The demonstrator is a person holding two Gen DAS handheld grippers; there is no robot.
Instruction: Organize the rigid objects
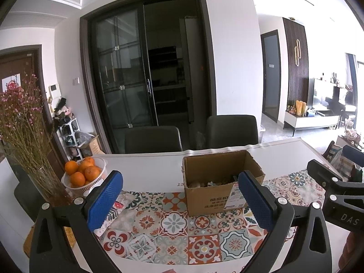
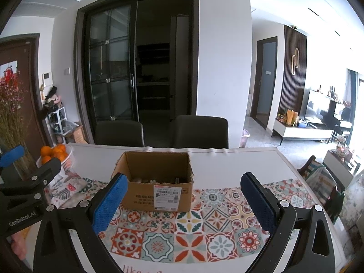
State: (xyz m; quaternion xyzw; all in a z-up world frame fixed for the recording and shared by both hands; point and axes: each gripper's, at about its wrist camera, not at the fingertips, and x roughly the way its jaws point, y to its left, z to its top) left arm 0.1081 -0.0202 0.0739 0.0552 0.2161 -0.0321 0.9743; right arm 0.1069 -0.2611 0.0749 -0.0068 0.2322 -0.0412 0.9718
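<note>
An open cardboard box (image 1: pixel 213 195) (image 2: pixel 157 193) with a white shipping label stands on a patterned tile mat (image 1: pixel 173 234) (image 2: pixel 195 232). Several small objects lie inside it, too dim to name. My left gripper (image 1: pixel 182 202) hovers open over the mat, the box just beyond its right finger. My right gripper (image 2: pixel 184 202) is also open and empty, the box ahead near its left finger. Each gripper shows at the edge of the other's view: the right gripper's black frame (image 1: pixel 336 193) and the left gripper's frame (image 2: pixel 25 191).
A white basket of oranges (image 1: pixel 84 175) (image 2: pixel 56 157) and a glass vase of dried pink flowers (image 1: pixel 29 141) stand at the table's left. A flowered pouch (image 2: pixel 66 188) lies on the mat's left end. Two dark chairs (image 1: pixel 191 136) sit behind the white table (image 1: pixel 145 170).
</note>
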